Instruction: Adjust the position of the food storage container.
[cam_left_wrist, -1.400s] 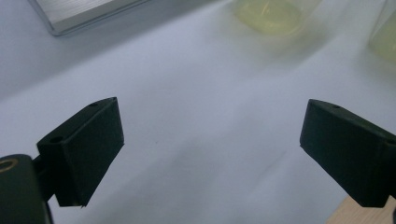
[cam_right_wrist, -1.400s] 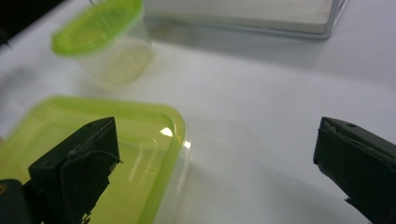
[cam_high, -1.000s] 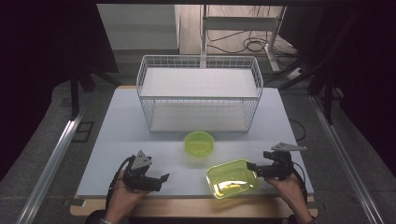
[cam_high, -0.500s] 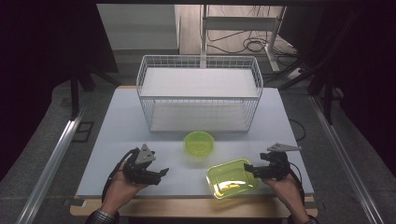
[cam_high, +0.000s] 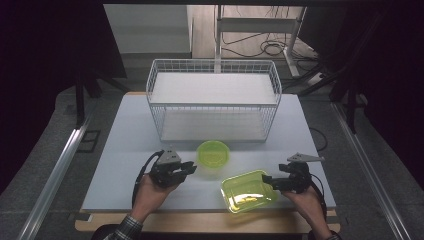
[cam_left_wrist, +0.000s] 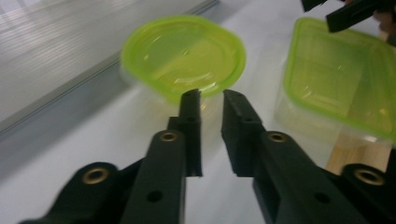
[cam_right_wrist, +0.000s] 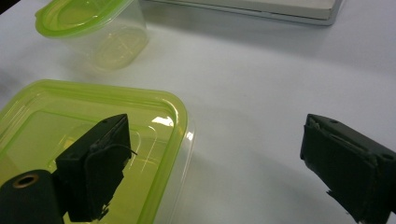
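Nearest the front edge of the table (cam_high: 125, 150), the rectangular container (cam_high: 248, 190) with its yellow-green lid sits right of centre, its near corner almost at that edge; bare white surface lies to its left along the whole front strip. The right gripper (cam_high: 269, 180) is level with it on the right side, its jaws spread wide and released; in the right gripper view one jaw hangs over the lid's corner and the other stands well out over bare table, so the container's (cam_right_wrist: 93, 140) right rim lies between them with nothing pressed. The left gripper (cam_high: 190, 167) is at the front left of centre, pointed at the round container (cam_high: 214, 153); its jaws have just been closing and now stand almost together with only a narrow slit, nothing between them; in the left gripper view the tips (cam_left_wrist: 212, 100) are just short of the round container's (cam_left_wrist: 182, 53) near rim, apart from it.

The round container stands mid-table, just beside the rectangular one's far-left corner, a small gap between; open surface spreads to the left edge and to the right edge. Behind it the wire basket (cam_high: 212, 67) spans the middle of the far edge, its front wall near the round lid; clear strips run along both its sides.
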